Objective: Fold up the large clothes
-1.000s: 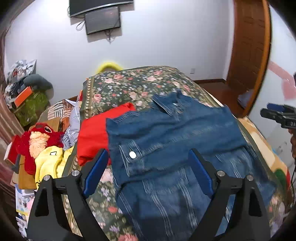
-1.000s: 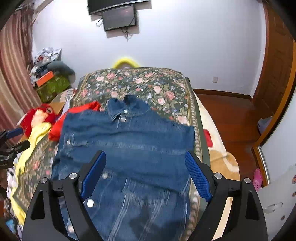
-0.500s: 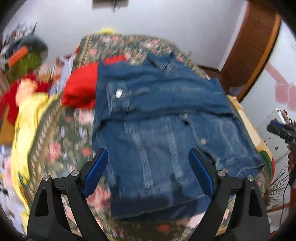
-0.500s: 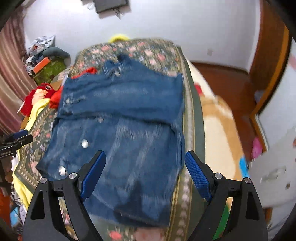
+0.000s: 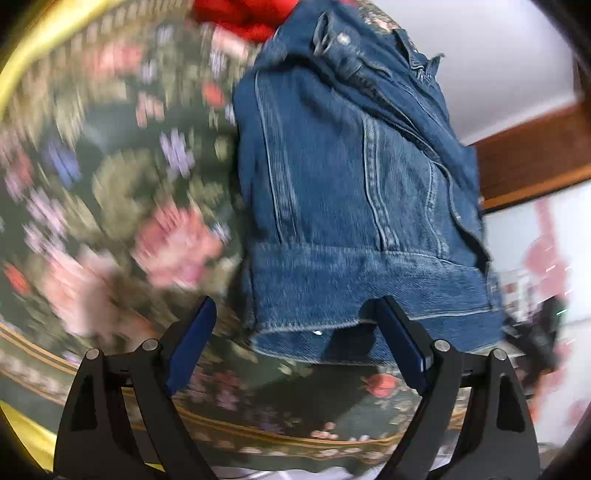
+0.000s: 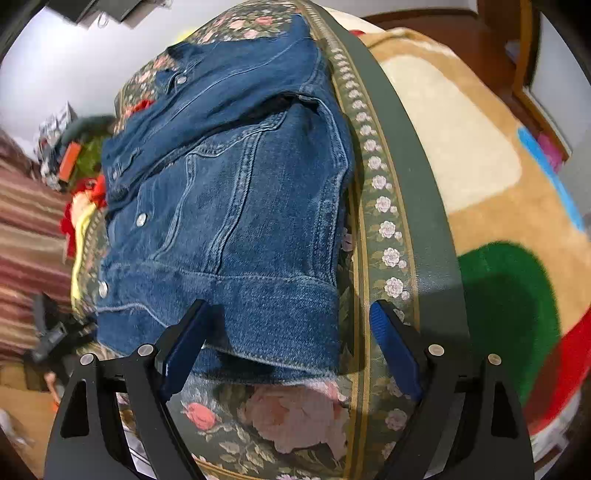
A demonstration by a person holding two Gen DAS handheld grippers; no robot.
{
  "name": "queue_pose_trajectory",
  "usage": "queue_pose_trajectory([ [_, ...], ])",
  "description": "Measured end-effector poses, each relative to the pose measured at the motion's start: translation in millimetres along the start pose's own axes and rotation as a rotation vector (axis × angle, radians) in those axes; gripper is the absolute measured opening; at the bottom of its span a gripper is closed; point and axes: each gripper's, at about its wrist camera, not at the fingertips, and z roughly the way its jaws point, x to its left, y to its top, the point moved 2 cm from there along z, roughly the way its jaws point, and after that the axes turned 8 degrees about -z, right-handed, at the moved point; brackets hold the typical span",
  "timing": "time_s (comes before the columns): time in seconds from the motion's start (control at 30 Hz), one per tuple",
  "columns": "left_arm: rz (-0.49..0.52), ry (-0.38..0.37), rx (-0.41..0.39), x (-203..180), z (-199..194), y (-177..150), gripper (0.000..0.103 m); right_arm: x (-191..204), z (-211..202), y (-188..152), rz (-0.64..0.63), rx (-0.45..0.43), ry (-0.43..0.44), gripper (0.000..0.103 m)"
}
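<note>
now that both grippers have dropped low toward the near hem, the denim jacket [image 6: 236, 206] fills each wrist view, lying flat on the floral bedspread [image 6: 303, 417] with its collar at the far end and its waistband nearest the cameras. a second ago the whole bed, the wall and the mounted screen were in sight from well above; half a second ago the view had already tipped down over the jacket; here the hem sits right at the fingertips. the left gripper [image 5: 295, 343] has its jaws spread wide and empty around the jacket's left hem corner, and the right gripper [image 6: 288, 343] stands equally wide and empty, straddling the right part of the waistband. neither pad looks to be touching cloth, though blur in the left view makes that hard to judge. the jacket itself has not shifted on the bed, and the red garment [image 5: 240, 18] lies beside its far shoulder as before. this reads as the approach to pinching both hem corners, most likely to lift the bottom edge up toward the collar; no fold from this end is made yet.
</note>
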Motion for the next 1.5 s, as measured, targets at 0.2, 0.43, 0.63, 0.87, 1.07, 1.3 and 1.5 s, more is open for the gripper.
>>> queue_pose_trajectory([
  [0.2,-0.118,-0.126,0.013,7,12,7,0.088,-6,10,9,0.041,-0.019,0.059,0.085],
  [0.43,-0.069,-0.115,-0.013,-19,17,15,0.072,-4,20,17,0.054,-0.035,0.103,0.062],
  [0.63,0.032,-0.063,-0.088,-48,-6,17,0.02,6,10,28,0.007,-0.04,0.141,0.019],
  [0.87,0.115,-0.132,-0.213,-88,-61,44,0.012,31,-40,57,-0.113,-0.215,0.161,0.014],
  [1.07,0.22,-0.178,-0.339,-139,-100,76,0.011,56,-71,103,-0.217,-0.337,0.12,0.013],
  [1.3,0.228,-0.043,-0.462,-171,-113,139,0.011,65,-79,180,-0.176,-0.447,0.099,0.013],
  [1.5,0.218,0.023,-0.48,-183,-80,202,0.011,59,-45,229,-0.135,-0.456,0.042,0.013],
])
